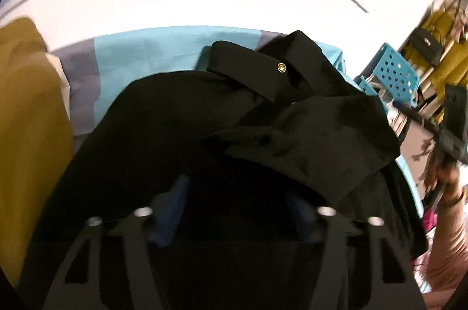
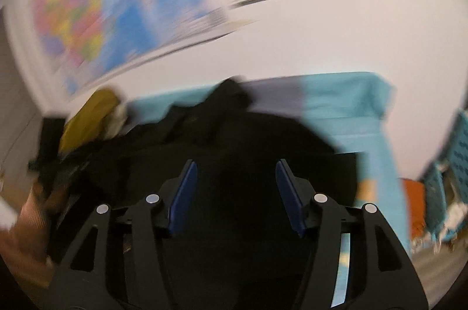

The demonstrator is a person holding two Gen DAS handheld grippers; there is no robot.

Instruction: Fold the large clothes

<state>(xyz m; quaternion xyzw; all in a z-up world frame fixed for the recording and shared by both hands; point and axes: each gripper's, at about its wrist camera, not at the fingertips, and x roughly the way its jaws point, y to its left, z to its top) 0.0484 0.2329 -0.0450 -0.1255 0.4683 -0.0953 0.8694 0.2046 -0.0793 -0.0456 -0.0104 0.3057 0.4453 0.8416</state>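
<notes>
- The black garment [image 1: 204,140] is lying spread over the turquoise bedsheet [image 1: 140,55], taking up most of what my left gripper's camera is seeing; its collar [image 1: 248,70], carrying a small gold button [image 1: 281,66], is sitting at the far end, and a folded panel is lying across its right side.
- In my right gripper's camera the same black garment [image 2: 234,134] is filling the middle and lower part of the view, with the bedsheet [image 2: 345,105] showing beyond it and to its right, though this view is heavily blurred.
- A mustard-yellow cloth [image 1: 29,120] is lying just beside the garment on its left edge.
- My left gripper [image 1: 242,207] is hovering low over the near part of the garment, its blue fingers [image 1: 175,207] standing apart; the cloth under them is so dark that I cannot tell whether they are touching it, and no fold is showing pinched between them.
- My right gripper [image 2: 235,193] is standing open above the garment's near edge, its blue pads [image 2: 182,196] well apart with nothing clamped between them.
- A blue perforated basket [image 1: 392,73] is standing off the bed's right side.
</notes>
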